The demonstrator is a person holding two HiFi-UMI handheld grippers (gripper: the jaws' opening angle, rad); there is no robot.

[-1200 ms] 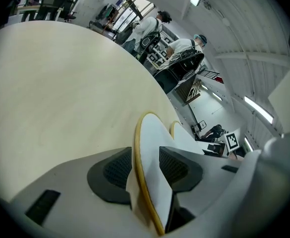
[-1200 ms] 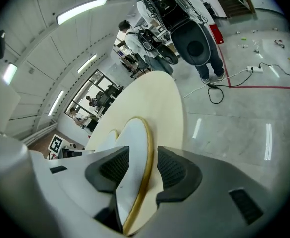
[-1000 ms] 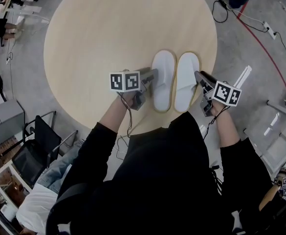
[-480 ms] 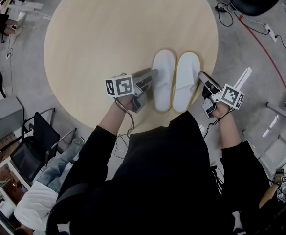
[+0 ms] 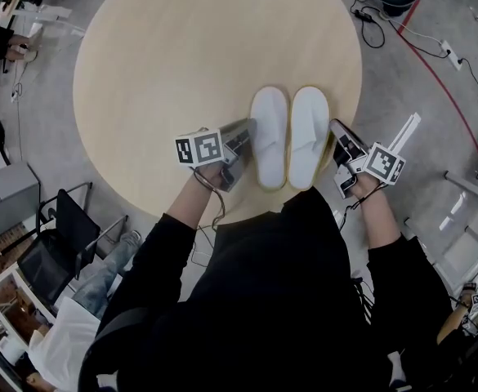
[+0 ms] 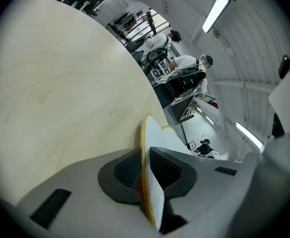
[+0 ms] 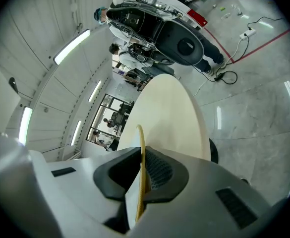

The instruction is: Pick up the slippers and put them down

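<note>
Left hand-held gripper [image 5: 243, 131] is at the pair's left side. Its jaws have just been closing & now pinch the outer rim of the left slipper [image 5: 269, 137]. In the left gripper view the pads clamp the thin yellow-edged sole, which stands edge-on btwn them.

Both slippers are white and lie side by side, touching, on the round surface [image 5: 181, 55] near its near-right edge. Long axes run near-to-far, wider rounded ends far, so toes seem to point away from the person.

Right slipper [image 5: 308, 137] is just right of its mate. Right hand-held gripper [image 5: 337, 141] is at its outer right side. Those jaws have also just been closing & pinch that rim, w/ the sole edge-on btwn the pads in the right gripper view.

Vs. a sec ago: both sets of jaws stood spread at the slippers' outer sides, now both are clamped on. Pair is in approx. the same spot.
</note>
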